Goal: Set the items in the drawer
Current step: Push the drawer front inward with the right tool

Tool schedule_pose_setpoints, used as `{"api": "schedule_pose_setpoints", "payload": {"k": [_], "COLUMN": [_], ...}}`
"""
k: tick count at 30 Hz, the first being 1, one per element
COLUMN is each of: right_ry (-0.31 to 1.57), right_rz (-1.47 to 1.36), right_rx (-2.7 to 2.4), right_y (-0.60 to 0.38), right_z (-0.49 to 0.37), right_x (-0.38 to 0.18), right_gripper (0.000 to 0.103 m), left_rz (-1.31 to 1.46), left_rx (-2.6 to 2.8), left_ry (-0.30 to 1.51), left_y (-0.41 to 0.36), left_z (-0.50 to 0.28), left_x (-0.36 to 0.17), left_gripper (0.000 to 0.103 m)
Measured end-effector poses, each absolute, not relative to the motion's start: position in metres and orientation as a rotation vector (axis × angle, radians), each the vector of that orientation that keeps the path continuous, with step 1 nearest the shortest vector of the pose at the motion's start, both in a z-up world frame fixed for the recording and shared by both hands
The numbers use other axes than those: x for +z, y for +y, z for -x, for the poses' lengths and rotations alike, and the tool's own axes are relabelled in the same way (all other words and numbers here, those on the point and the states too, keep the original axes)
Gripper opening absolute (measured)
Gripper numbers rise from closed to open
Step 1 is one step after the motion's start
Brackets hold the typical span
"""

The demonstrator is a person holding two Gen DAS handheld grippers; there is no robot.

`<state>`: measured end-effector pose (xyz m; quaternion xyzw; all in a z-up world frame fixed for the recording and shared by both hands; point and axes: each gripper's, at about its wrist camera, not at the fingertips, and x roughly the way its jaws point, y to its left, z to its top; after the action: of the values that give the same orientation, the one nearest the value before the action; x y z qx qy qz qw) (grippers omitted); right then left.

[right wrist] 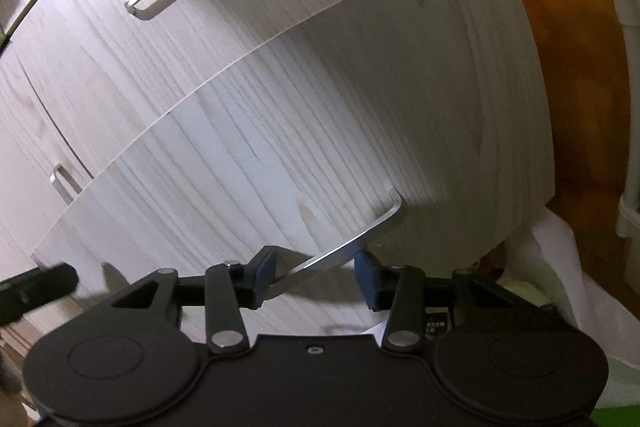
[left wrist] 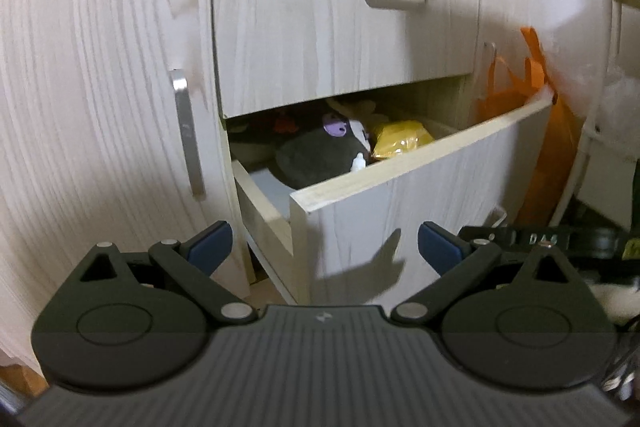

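At the drawer (left wrist: 420, 179) front, right claw (right wrist: 316, 273) sat narrow around the handle (right wrist: 348, 247), pads not clearly pressing. Left claw (left wrist: 324, 247) wide, empty. Drawer half open, toy (left wrist: 316, 159) inside. Risk: handle slips out on pull.

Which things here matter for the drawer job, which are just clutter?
In play:
- open drawer
- its handle, between the right gripper jaws
- dark plush toy and yellow packet inside
- left gripper, open

Clutter:
- orange bag
- upper drawer
- cupboard door
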<state>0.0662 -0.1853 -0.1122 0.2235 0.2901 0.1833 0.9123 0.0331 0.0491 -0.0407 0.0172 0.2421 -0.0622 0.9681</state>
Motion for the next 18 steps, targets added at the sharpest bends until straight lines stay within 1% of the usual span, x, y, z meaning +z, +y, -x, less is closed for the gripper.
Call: {"api": "schedule_pose_setpoints", "payload": {"k": [6, 11, 13, 18], "right_ry": [0.547, 0.543, 0.557, 0.611], "right_rz": [-0.429, -0.415, -0.379, -0.323], "right_rx": [0.383, 0.376, 0.356, 0.343], "right_y": [-0.177, -0.177, -0.170, -0.159], "right_z": [-0.070, -0.076, -0.080, -0.097], "right_x": [-0.119, -0.123, -0.119, -0.109], "right_gripper": [0.050, 0.051, 0.053, 0.053], "left_rz": [-0.025, -0.038, -0.038, -0.007], "left_rx": [-0.103, -0.102, -0.102, -0.094], "left_ry": [0.498, 0.486, 0.486, 0.494], "left_y": [0.055, 0.053, 0.054, 0.061], "left_z": [-0.038, -0.036, -0.036, -0.036], "left_x": [-0.042, -0.042, -0.042, -0.042], "left_gripper": [0.101, 0.101, 0.101, 0.101]}}
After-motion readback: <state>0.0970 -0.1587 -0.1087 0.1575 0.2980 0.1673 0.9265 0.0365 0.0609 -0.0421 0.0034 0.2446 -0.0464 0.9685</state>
